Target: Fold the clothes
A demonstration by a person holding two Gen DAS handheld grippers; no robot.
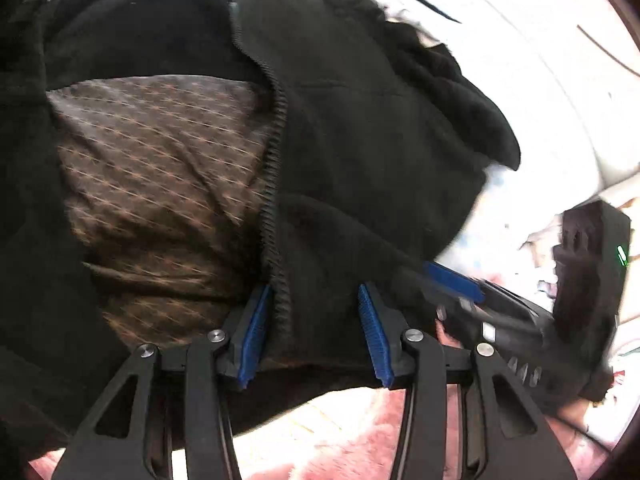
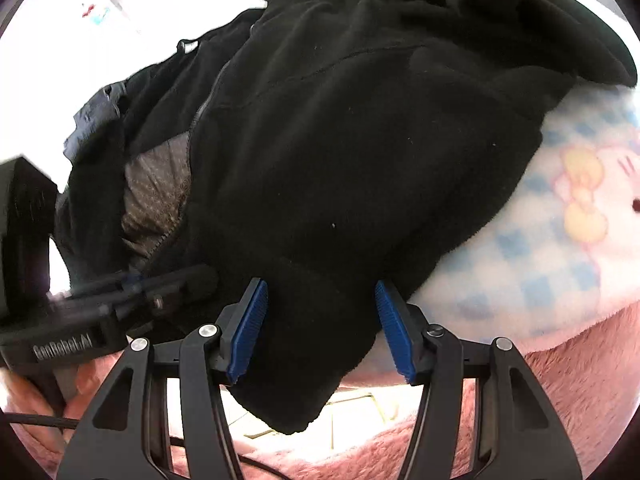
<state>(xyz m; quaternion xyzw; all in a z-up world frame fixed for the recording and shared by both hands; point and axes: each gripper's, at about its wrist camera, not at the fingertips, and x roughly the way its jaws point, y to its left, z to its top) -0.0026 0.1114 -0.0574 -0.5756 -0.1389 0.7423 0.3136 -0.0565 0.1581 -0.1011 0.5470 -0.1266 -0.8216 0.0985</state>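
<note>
A black fleece jacket (image 1: pixel 360 128) lies spread out, its zipper (image 1: pixel 276 184) undone over a brown patterned lining (image 1: pixel 160 184). My left gripper (image 1: pixel 316 334) stands at the near hem. Its blue pads (image 1: pixel 256 332) sit apart, with the zipper edge and flat fabric between them, not pinched. In the right wrist view the same jacket (image 2: pixel 340 140) fills the middle. My right gripper (image 2: pixel 320 330) stands open over the hem, and a thick fold of fleece runs between its fingers. The right gripper (image 1: pixel 460 284) shows beside the left one, and the left gripper (image 2: pixel 132 288) shows blurred at the right view's left edge.
The jacket rests on a pale blue checked blanket (image 2: pixel 540 248) with a cartoon print, over a pink fluffy cover (image 2: pixel 560 380). A white garment with dark print (image 1: pixel 408 0) lies beyond the jacket. A hand (image 2: pixel 24 396) holds the left gripper's handle.
</note>
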